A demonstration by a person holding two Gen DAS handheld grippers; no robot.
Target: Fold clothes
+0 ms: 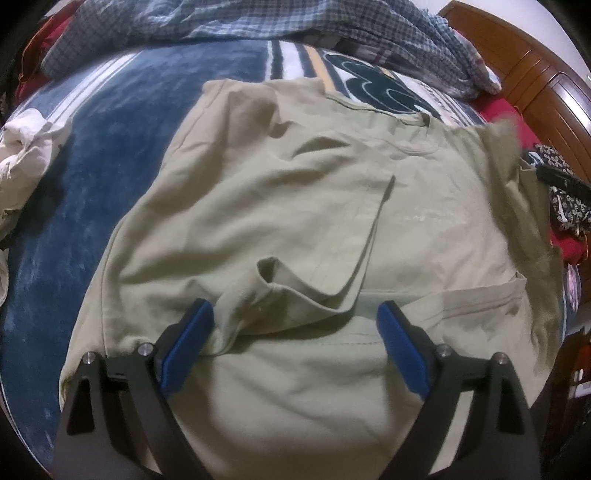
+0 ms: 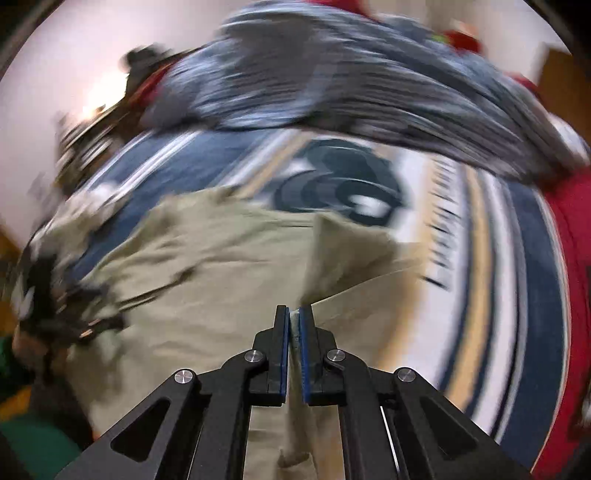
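Half folded: khaki shirt [image 1: 295, 206] spread beneath splayed, empty left gripper [image 1: 295, 310], one edge pinched in clenched right gripper [image 2: 294, 314], remaining folds undone.

T-shirt [image 1: 280, 206] spread flat on blanket [image 1: 122, 162] on the bed. Checked cloth heap [image 1: 258, 18] behind it, crumpled garment [image 1: 22, 155] to its left, wooden headboard [image 1: 535, 74] far right. Left gripper [image 1: 295, 314] over shirt's near edge.
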